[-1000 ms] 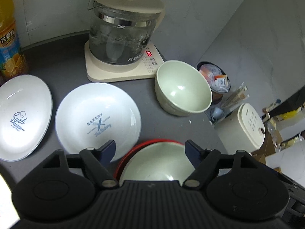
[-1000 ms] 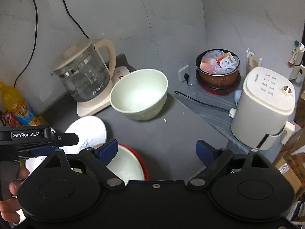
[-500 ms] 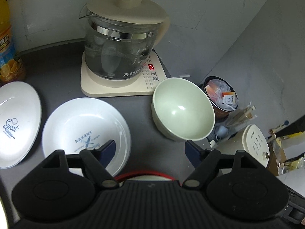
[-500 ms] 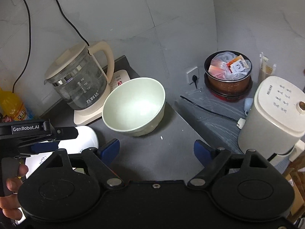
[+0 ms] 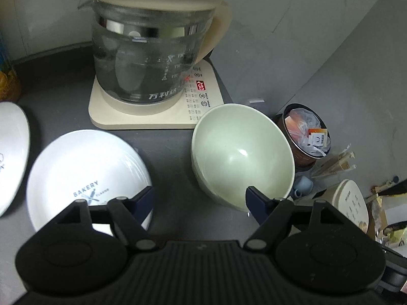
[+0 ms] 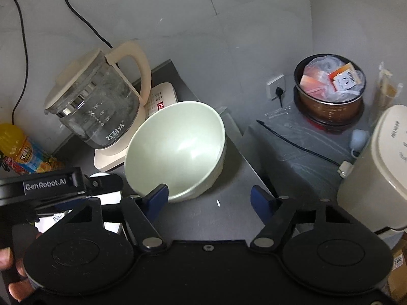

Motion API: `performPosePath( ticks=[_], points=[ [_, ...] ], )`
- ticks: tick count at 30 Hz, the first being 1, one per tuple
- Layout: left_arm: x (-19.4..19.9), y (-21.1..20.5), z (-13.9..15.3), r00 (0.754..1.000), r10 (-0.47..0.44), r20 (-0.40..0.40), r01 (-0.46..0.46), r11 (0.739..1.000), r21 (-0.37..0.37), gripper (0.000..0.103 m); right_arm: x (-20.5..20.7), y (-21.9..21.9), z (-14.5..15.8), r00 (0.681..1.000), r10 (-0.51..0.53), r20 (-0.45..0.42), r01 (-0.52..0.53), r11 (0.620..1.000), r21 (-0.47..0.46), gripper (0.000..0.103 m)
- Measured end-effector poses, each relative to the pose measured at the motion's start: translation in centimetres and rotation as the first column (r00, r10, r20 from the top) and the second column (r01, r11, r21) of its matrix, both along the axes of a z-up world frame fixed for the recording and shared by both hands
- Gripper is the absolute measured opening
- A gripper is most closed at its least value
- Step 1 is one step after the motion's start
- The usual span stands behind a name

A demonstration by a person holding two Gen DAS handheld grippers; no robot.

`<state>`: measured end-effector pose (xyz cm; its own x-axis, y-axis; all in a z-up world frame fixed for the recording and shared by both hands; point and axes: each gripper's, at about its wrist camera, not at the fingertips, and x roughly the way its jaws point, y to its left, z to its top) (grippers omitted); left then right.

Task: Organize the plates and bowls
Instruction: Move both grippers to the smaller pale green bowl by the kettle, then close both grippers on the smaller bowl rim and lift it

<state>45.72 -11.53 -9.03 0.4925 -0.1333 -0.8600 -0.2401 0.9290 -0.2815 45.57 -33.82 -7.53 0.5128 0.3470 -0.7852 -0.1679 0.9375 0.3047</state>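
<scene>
Above a dark grey bench (image 5: 173, 152), the left gripper (image 5: 199, 200) hangs with its blue-tipped fingers (image 5: 257, 200) spread wide and holding nothing. Its right fingertip overlaps the near rim of a pale green bowl (image 5: 241, 157), though contact cannot be judged from this angle. That bowl sits upright near the bench's right edge, just in front of a glass kettle (image 5: 150, 56) on its cream base (a red readout glows on the panel). Left of the gripper lies a white plate (image 5: 84, 175) printed "BAKERY", and a second white plate (image 5: 12, 152) is cut off at the far left. A strip of bare bench separates the printed plate from the bowl.

Seen from the right wrist camera, the right gripper (image 6: 209, 199) is likewise wide open and empty, poised over the bare bench just right of the bowl (image 6: 175, 152), its left fingertip (image 6: 157, 198) overlapping the bowl's near rim. The left gripper's black body (image 6: 58, 188) is visible low on the left, a person's hand (image 6: 10, 267) around it. Beyond the bench's right edge stand a white appliance (image 6: 379, 167) and a brown pot (image 6: 330, 101) stuffed with packets.
</scene>
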Motion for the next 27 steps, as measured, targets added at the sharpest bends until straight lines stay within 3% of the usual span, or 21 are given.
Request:
performPosePath(
  ticks=[5,13,19,21,27],
  points=[
    [1.5,-0.4,-1.7,0.999,0.039,-0.033,-0.040,0.999,-0.019,0.067,2.3,0.1,-1.2,0.999,0.018,-0.044,-0.016,1.000,0.025,0.062],
    [3.7,-0.7,-4.4,0.989,0.087,-0.117,-0.090,0.996,-0.024,0.031,4.8,0.7,-3.6,0.994,0.011,-0.106,-0.008,1.000,0.030,0.052],
    [4.5,-1.0,-5.5,0.989,0.075,-0.129,-0.079,0.997,-0.026,0.014,5.7,1.1,-5.4,0.988,0.018,-0.154,-0.006,0.997,0.078,0.029],
    [4.6,-1.4,-5.3,0.988,0.076,-0.133,-0.076,0.997,0.004,0.013,5.7,1.2,-5.2,0.989,0.022,-0.147,-0.013,0.998,0.062,0.027],
    [3.3,-1.3,-4.1,0.993,0.053,-0.105,-0.056,0.998,-0.021,0.014,4.2,0.7,-4.0,0.993,0.015,-0.118,-0.007,0.998,0.064,0.025]
  ],
)
